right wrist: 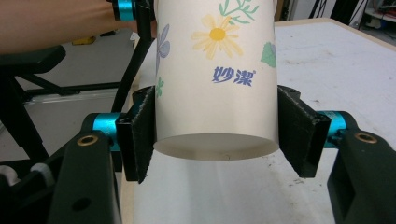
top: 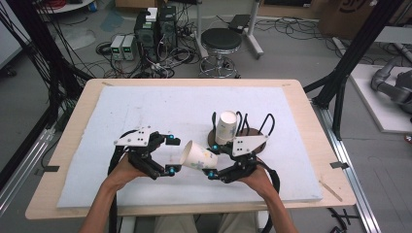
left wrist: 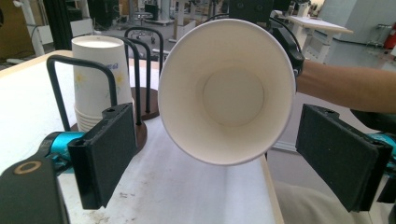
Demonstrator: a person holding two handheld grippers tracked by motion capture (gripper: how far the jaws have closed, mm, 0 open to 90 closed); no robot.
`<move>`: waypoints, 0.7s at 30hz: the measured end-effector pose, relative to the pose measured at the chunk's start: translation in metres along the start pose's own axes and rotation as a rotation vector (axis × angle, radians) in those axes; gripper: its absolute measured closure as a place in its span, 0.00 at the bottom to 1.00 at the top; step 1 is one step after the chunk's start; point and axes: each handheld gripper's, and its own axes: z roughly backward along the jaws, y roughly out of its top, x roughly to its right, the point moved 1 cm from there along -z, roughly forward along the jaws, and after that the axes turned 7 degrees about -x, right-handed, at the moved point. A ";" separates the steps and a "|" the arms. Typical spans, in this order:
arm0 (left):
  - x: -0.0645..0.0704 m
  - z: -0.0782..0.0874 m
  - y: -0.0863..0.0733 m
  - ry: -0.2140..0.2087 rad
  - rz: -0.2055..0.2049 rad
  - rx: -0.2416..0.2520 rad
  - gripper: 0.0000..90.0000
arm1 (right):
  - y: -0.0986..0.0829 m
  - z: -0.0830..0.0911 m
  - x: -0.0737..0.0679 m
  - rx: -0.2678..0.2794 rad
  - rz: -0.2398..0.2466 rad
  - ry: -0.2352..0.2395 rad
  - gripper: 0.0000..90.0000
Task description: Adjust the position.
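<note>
Left gripper (top: 169,156) jaws are spread wide, touching nothing, facing the mouth of the flowered paper cup (top: 198,156), which the right gripper (top: 212,161) jaws pinch near its base, held sideways above open white surface (top: 145,107) beside the cup stack (top: 226,127).

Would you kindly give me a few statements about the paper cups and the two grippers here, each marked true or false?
1. The right gripper is shut on the paper cup. True.
2. The left gripper is clamped on that cup's rim. False: its jaws stand open, apart from the rim.
3. The cup's open mouth faces the left gripper. True.
4. The stack of cups lies flat on the white mat. False: it stands in the wire holder.
</note>
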 end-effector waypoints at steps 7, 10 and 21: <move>0.002 -0.007 -0.001 -0.016 -0.011 -0.004 0.14 | -0.002 -0.003 -0.001 0.023 0.001 0.018 0.40; 0.004 -0.011 -0.001 -0.024 -0.022 0.001 0.14 | -0.002 -0.004 -0.001 0.026 0.005 0.023 0.40; 0.005 -0.025 0.001 -0.047 -0.036 0.016 0.14 | -0.002 -0.004 -0.001 0.031 0.010 0.026 0.40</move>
